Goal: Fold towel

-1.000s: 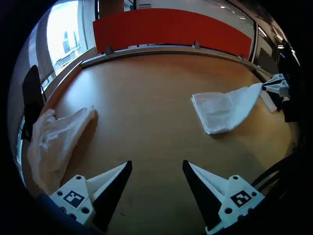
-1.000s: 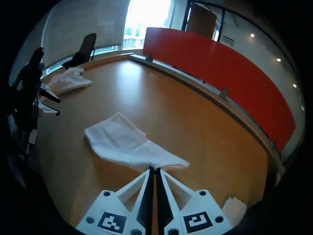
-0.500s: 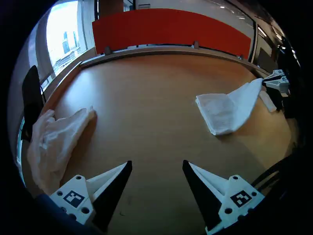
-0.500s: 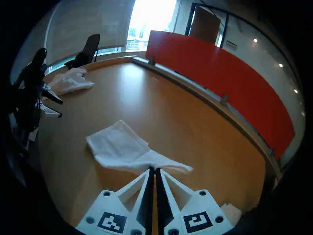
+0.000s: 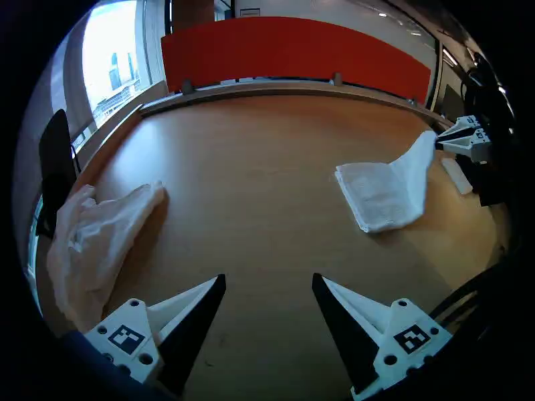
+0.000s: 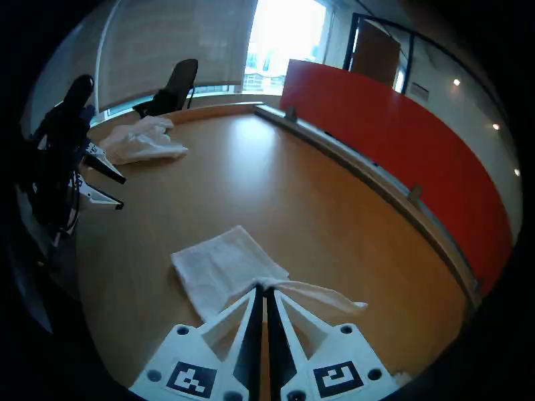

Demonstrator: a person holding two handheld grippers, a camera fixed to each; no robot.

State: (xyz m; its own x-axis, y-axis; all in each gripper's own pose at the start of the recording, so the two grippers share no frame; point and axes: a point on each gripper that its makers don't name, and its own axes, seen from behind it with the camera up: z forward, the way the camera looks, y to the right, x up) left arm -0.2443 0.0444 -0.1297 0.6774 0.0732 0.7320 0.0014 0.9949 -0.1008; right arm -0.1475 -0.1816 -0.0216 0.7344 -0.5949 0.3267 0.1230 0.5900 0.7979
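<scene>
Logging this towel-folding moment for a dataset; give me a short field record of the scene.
left gripper: open, over bare table
right gripper: shut on towel corner, lifted
towel: white, partly folded, rest flat on table
crumpled cloth: white heap near table edge
red partition: along table's far edge

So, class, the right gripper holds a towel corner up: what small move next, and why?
Probably carry the raised corner over the flat towel and lower it: the right gripper is shut on that corner, the fold unfinished, the left gripper open.
</scene>
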